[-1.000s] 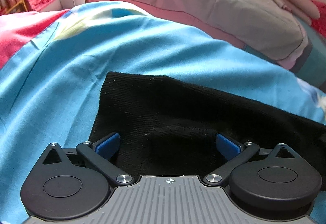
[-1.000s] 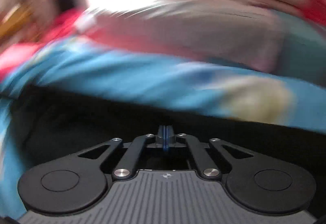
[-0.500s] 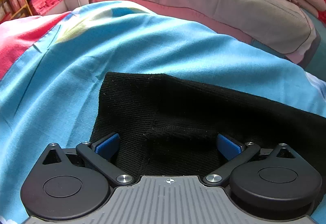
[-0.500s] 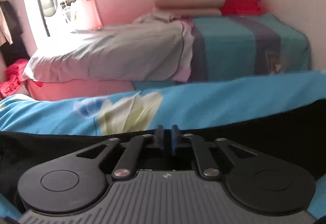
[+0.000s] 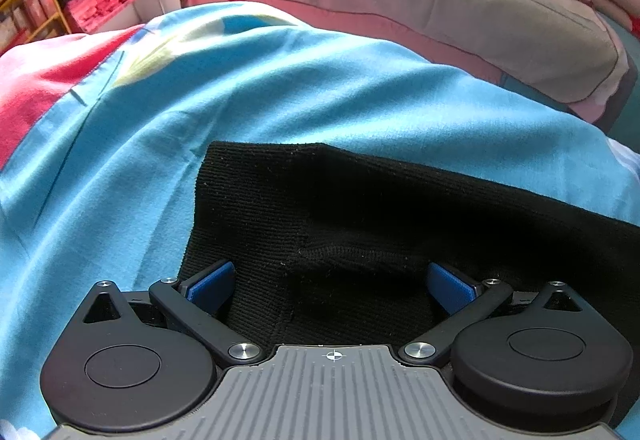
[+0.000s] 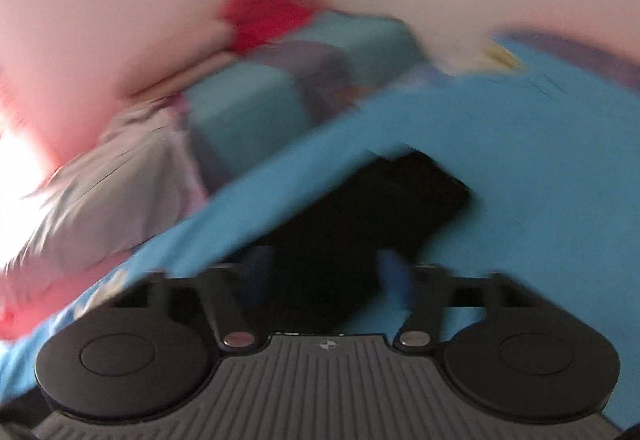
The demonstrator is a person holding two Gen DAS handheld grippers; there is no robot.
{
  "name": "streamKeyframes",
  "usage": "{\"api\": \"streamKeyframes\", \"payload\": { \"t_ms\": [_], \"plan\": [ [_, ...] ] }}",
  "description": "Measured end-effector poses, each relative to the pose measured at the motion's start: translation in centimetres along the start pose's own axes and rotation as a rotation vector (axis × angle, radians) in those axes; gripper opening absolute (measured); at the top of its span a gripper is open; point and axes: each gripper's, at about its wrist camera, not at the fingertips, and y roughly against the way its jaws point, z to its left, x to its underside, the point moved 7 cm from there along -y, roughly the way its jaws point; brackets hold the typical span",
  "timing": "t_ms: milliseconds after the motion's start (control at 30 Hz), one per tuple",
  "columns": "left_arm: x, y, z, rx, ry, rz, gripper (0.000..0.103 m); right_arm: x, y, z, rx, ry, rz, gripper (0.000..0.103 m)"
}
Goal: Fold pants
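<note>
The bed (image 5: 120,176) is covered by a bright blue sheet (image 5: 304,88) with a red panel toward 10 o'clock in the left wrist view. Black knit pants (image 5: 360,224) lie flat on the sheet from centre out to 3 o'clock, and a grey pillow (image 5: 440,8) rests at 1 o'clock. The right wrist view is blurred; there the pants (image 6: 384,208) sit on blue at centre.

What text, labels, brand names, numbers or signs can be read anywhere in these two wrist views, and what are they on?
No readable words, brands or numbers in either view.
Left tongs: only a small crosshair mark on the grey ribbed body, no lettering.
Right tongs: the same kind of round mark, blurred by motion.
Black pants: no visible tag or label.
Blue bedsheet: a printed pattern, no text.
</note>
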Motion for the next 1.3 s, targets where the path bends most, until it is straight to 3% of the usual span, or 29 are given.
{"api": "streamKeyframes", "payload": {
  "t_ms": [100, 200, 233, 267, 300, 333, 433, 500, 567, 633, 700, 767, 900, 967, 1000, 1100, 1167, 1267, 1300],
  "plan": [
    [0.0, 0.0, -0.1, -0.01, 0.006, 0.0, 0.103, 1.7, -1.8, -2.2, -0.022, -0.083, 0.1, 0.077],
    [0.0, -0.1, -0.2, -0.026, 0.006, 0.005, 0.103, 1.1, -2.6, -1.8, -0.084, -0.045, 0.034, 0.078],
    [0.0, -0.1, -0.2, -0.03, 0.003, 0.005, 0.103, 0.8, -3.1, -1.4, -0.101, -0.042, 0.023, 0.072],
    [0.0, -0.1, -0.2, -0.034, 0.0, 0.005, 0.103, 0.1, -4.3, -0.5, -0.114, -0.028, 0.022, 0.061],
    [0.0, -0.1, -0.2, -0.038, 0.0, 0.005, 0.103, -0.6, -5.3, -0.5, -0.103, 0.003, 0.021, 0.023],
    [0.0, -0.1, -0.2, -0.04, 0.002, 0.006, 0.103, -1.4, -6.0, -1.1, -0.114, 0.017, 0.034, 0.022],
    [0.0, -0.1, -0.3, -0.049, -0.009, 0.011, 0.103, -3.6, -7.1, -2.2, -0.118, -0.056, 0.033, 0.023],
    [-0.1, 0.0, -0.3, -0.052, -0.02, 0.025, 0.103, -3.3, -6.8, -1.9, -0.091, -0.072, 0.04, 0.033],
    [-0.2, 0.7, -0.2, -0.037, -0.027, 0.041, 0.103, -2.7, -5.4, -1.7, -0.032, -0.069, 0.03, 0.074],
    [-0.1, 1.9, 0.0, -0.005, -0.023, 0.053, 0.103, -1.8, -3.1, -1.2, 0.028, -0.034, -0.012, 0.073],
    [-0.1, 3.4, -0.2, 0.046, -0.031, 0.016, 0.103, -0.1, -0.6, 1.3, -0.051, 0.072, -0.029, 0.073],
    [-0.4, 4.4, -1.0, 0.067, -0.06, -0.026, 0.103, 3.0, 2.4, 5.7, -0.226, 0.21, -0.005, 0.073],
    [-1.1, 2.6, -3.1, 0.1, -0.085, -0.009, 0.103, 12.7, 6.6, 16.8, -0.71, 0.529, 0.278, 0.068],
    [-0.9, 0.8, -3.4, 0.083, -0.083, 0.03, 0.103, 17.3, 7.5, 20.7, -0.838, 0.625, 0.401, 0.058],
    [-0.7, 0.2, -3.5, 0.084, -0.082, 0.031, 0.103, 19.6, 7.7, 22.5, -0.895, 0.658, 0.455, 0.057],
    [-0.3, 0.1, -3.9, 0.08, -0.097, 0.01, 0.103, 23.6, 6.3, 25.8, -0.936, 0.678, 0.522, 0.055],
    [-0.2, 0.1, -3.9, 0.09, -0.102, 0.001, 0.103, 24.1, 5.0, 27.3, -0.943, 0.629, 0.52, 0.048],
    [0.0, 0.3, -3.6, 0.111, -0.108, -0.005, 0.103, 22.5, 2.9, 28.1, -0.981, 0.466, 0.447, 0.048],
    [0.1, 0.3, -3.5, 0.118, -0.106, -0.008, 0.103, 22.5, 2.2, 27.9, -0.991, 0.374, 0.485, 0.048]
  ]
}}
